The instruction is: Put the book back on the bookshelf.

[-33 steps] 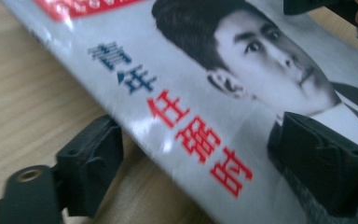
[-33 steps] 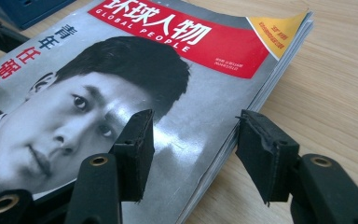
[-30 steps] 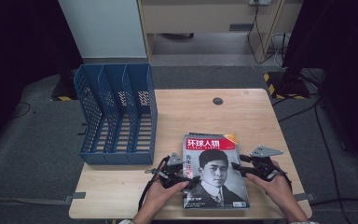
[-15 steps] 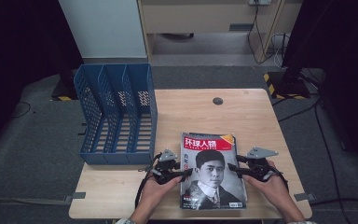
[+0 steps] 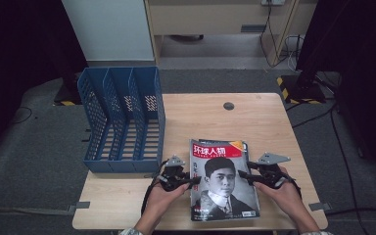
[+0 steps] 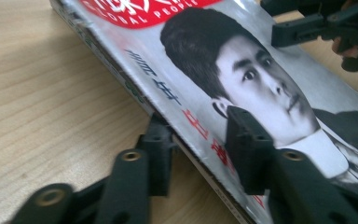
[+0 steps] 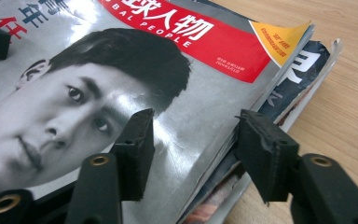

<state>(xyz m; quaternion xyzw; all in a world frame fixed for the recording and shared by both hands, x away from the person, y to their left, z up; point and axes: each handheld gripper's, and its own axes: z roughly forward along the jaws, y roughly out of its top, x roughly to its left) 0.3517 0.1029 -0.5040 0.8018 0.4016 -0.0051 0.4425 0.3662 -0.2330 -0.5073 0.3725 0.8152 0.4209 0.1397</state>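
Your left gripper's (image 6: pixel 196 154) jaws have just been closing on the spine edge of the stack of magazines (image 5: pixel 223 178): one jaw sits under the edge, the other lies on the top cover, and in the left gripper view they look to be gripping it. Your right gripper's (image 7: pixel 193 154) jaws have just been opening a little; they straddle the opposite edge, one on the glossy cover, the other out past the lower magazines. Whether those pads press on the stack I cannot tell.

The stack lies on the tabletop (image 5: pixel 254 117) near your edge, right of middle, between your two hands, its red title band pointing away from you. The lower magazines stick out a little past the top one on your right. The blue file rack (image 5: pixel 120 120) stands at the tabletop's left side, apart from the stack.
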